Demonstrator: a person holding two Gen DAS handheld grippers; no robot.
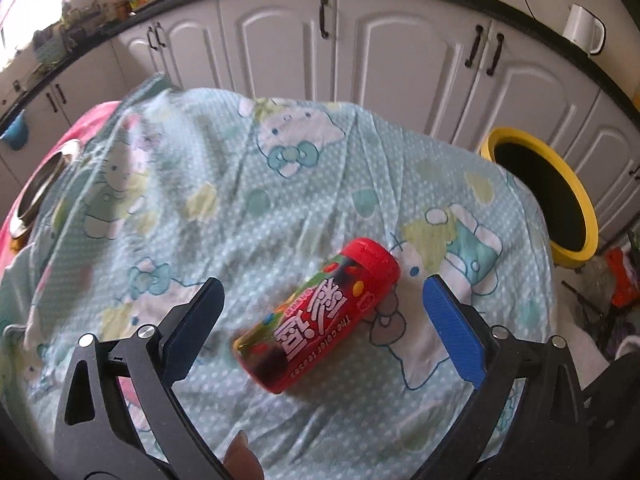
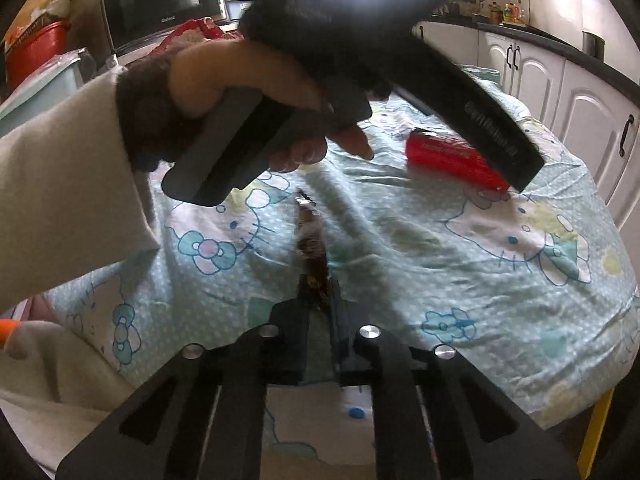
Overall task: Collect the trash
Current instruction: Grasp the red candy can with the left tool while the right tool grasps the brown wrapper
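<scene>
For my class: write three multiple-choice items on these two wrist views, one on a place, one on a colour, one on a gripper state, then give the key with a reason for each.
1. Where does the red tube lie?
A. inside the bin
B. on the cloth, between the open left fingers
C. on the counter

2. What colour is the rim of the bin?
A. yellow
B. green
C. white

3. What is the right gripper doing?
A. hanging open over the tube
B. shut on nothing
C. shut on a brown wrapper

Key: B, the tube rests on the cloth in the gap of the left gripper; A, the rim around the dark opening is yellow; C, the wrapper sticks out from between the closed fingers.
</scene>
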